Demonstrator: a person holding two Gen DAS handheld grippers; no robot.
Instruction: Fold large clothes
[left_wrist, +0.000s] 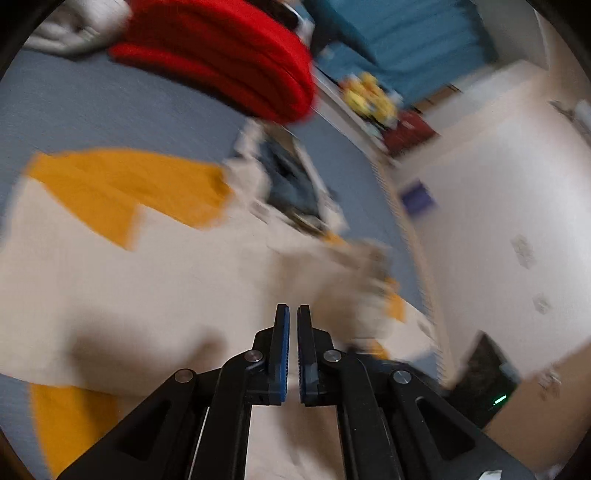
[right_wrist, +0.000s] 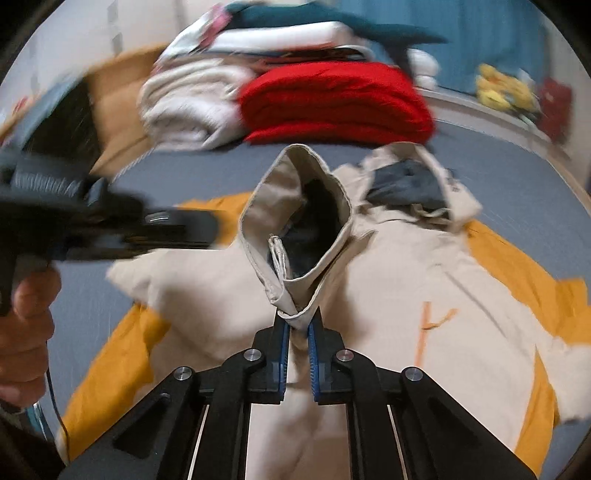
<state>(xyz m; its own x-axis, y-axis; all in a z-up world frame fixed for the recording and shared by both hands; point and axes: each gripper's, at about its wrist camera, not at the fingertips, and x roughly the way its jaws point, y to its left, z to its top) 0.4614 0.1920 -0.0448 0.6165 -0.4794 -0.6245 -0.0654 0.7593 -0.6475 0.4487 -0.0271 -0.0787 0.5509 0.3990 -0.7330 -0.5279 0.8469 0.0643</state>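
**Sleeve cuff in your right claw, jacket body dead ahead**

Your beige and orange jacket (right_wrist: 424, 288) lies spread on the grey-blue bed surface (right_wrist: 517, 177), collar (right_wrist: 410, 184) at about one o'clock and far from you in the right wrist view, so its long axis runs roughly six to twelve. One sleeve cuff (right_wrist: 295, 229) stands up from it, mouth gaping toward twelve, and your right gripper (right_wrist: 297, 328) is clamped on the cuff's lower edge, fabric bunched between the blue pads.

Your left gripper (left_wrist: 291, 314) has its jaws drawn nearly together with nothing visible between them. In its own view it hovers over the jacket's pale panel (left_wrist: 147, 288); from the right view it shows blurred at nine o'clock, off the sleeve.

So the right hand is the one that has the sleeve, and the torso lies straight ahead at twelve. To my eye the next fold means carrying that cuff across the body.

Beyond the collar, at twelve, sits a folded red garment (right_wrist: 336, 103), with a pile of white clothes (right_wrist: 192, 103) at eleven.
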